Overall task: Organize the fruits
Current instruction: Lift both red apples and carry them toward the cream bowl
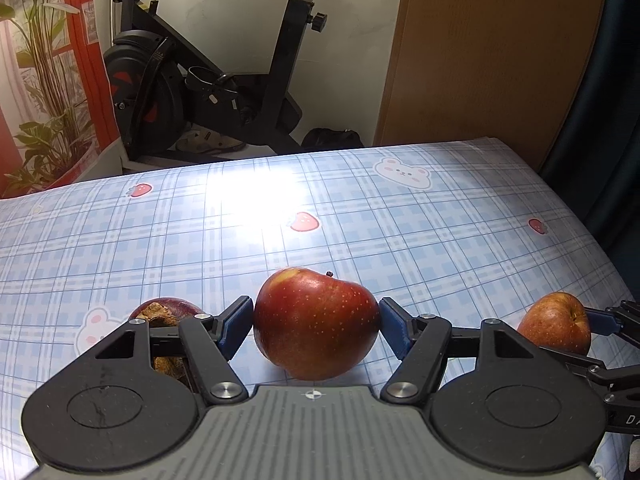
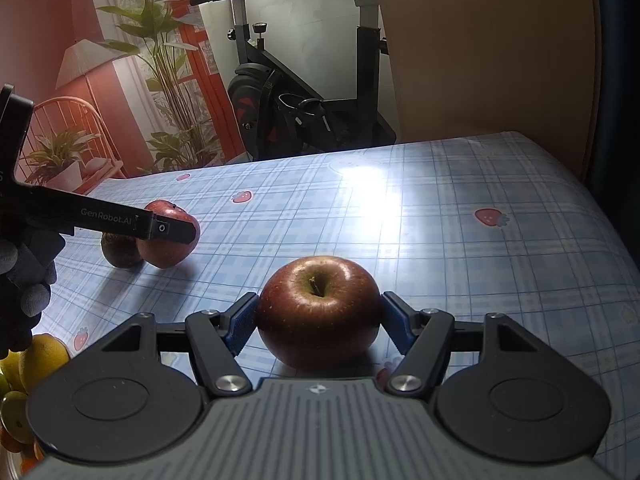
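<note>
In the left wrist view my left gripper (image 1: 317,330) is shut on a dark red apple (image 1: 316,312), its blue pads pressed on both sides, low over the blue checked tablecloth (image 1: 400,220). I cannot tell whether this apple touches the cloth. A dark purple fruit with a brown patch (image 1: 168,310) lies just left of it. My right gripper (image 2: 319,322) is shut on a second red apple (image 2: 318,304), stem up, at the cloth. This second apple (image 1: 556,324) also shows at the right edge of the left wrist view. From the right wrist, the first apple (image 2: 170,254) sits beside the purple fruit (image 2: 118,254).
Yellow and green citrus fruits (image 2: 40,356) lie at the lower left beside a gloved hand (image 2: 24,280). Beyond the table's far edge (image 1: 320,152) stand an exercise bike (image 1: 200,80), a potted plant (image 1: 44,100) and a wooden cabinet (image 1: 492,52).
</note>
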A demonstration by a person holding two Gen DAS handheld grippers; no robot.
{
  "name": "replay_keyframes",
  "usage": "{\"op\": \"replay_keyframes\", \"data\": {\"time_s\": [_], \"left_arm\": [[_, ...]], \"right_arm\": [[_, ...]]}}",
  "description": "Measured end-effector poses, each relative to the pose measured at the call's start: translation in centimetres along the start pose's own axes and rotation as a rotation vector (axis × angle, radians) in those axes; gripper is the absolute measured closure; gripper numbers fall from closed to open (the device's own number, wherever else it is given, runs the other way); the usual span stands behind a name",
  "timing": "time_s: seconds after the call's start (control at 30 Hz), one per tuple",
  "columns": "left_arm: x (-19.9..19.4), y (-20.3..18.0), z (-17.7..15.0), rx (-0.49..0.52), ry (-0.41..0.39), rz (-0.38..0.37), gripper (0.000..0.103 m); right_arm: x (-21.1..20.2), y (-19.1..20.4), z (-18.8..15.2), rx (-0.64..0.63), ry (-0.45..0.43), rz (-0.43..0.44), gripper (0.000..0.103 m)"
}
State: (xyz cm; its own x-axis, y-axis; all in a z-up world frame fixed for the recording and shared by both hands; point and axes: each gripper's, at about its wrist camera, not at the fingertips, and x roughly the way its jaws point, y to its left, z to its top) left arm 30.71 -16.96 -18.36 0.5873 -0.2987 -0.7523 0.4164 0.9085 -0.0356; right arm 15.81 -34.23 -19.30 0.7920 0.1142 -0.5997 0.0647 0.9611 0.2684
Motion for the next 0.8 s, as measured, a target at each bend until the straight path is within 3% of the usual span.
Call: {"op": "replay_keyframes", "data": {"time_s": [0.37, 0.8], "left_arm": [[-3.6, -1.8, -1.4, 0.033, -0.043, -0.053, 0.032], [-13.6, 0.5, -6.0, 0.003, -0.115, -0.103, 0.032]], "right_arm": [[-1.1, 1.2, -0.3, 0.002, -0.005, 0.021, 0.035], [-4.9, 6.2, -1.8, -0.048, -0.014, 0.125, 0.035]]}}
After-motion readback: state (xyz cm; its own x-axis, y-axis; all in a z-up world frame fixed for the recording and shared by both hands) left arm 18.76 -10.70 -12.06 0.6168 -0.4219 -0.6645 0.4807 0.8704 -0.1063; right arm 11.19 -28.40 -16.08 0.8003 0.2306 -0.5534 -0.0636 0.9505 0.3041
